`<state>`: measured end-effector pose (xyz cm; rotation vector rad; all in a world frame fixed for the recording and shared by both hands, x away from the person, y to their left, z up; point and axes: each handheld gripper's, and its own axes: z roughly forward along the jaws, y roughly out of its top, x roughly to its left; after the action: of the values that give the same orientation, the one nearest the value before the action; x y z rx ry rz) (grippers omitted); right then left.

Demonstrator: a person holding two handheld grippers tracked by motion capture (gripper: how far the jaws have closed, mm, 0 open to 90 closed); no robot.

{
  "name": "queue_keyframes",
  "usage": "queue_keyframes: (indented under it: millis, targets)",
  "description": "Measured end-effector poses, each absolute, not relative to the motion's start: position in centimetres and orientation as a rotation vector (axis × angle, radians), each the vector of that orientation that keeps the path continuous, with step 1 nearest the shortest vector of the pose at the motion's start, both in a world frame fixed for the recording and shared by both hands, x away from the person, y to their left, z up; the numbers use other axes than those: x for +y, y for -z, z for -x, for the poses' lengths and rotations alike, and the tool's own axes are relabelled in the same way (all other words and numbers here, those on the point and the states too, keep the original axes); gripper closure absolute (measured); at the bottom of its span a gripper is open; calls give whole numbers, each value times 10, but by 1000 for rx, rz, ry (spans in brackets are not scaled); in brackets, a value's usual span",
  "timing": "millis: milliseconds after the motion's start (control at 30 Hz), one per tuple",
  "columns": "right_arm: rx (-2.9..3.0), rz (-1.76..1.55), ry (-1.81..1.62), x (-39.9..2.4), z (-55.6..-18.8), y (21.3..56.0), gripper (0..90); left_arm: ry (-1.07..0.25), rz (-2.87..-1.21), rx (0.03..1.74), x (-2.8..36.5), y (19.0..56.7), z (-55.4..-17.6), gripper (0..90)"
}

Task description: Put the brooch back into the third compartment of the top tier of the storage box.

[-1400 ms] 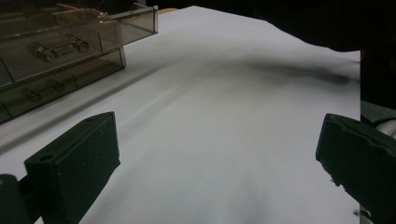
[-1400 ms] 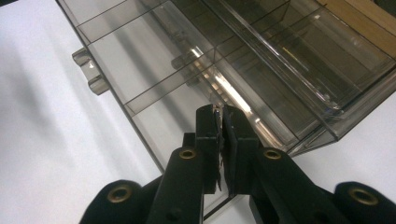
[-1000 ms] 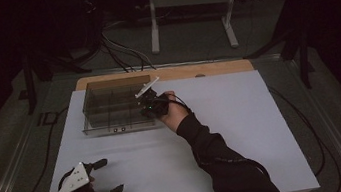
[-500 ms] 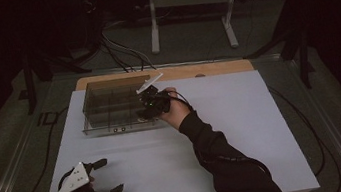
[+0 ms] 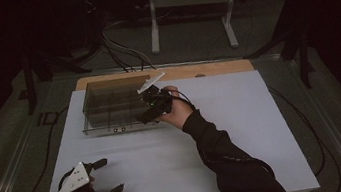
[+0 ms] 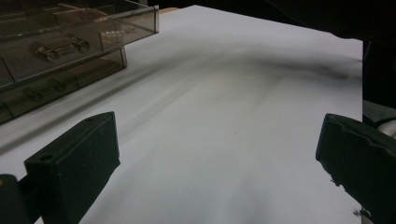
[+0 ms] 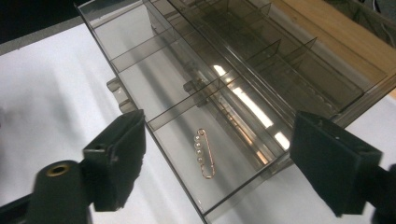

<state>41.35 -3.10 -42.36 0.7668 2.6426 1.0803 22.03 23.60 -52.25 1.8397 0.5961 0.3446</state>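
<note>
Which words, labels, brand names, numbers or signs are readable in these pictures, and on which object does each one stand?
None can be read.
Clear compartment box: no print shows on its walls.
Pearl pin inside it: no marking.
White sheet: blank.
Grey plate on the left tool: small holes, no letters.

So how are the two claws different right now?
The right claw hangs over the clear box, above a pearl pin in a compartment; the left claw sits over bare white table. The right claw's jaws have just been opening with nothing between them. Both are black, open and empty.
</note>
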Motion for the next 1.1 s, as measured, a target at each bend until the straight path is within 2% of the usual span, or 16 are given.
queue_keyframes:
  millis: [233,267,300,433,1100]
  targets:
    - [2656,-726,-1113,-37,-409,419,103,-341,-1841,593,235,523,-220,5]
    - [2659,-716,-1115,-38,-408,418,87,-340,-1843,593,235,523,-221,5]
    - [2673,-692,-1133,-40,-406,417,35,-342,-1843,595,235,523,-221,6]
    - [2687,-641,-1180,-47,-403,413,0,-343,-1843,597,236,523,-220,5]
    - [2610,-572,-1277,-89,-391,418,0,-338,-1841,592,235,523,-220,5]
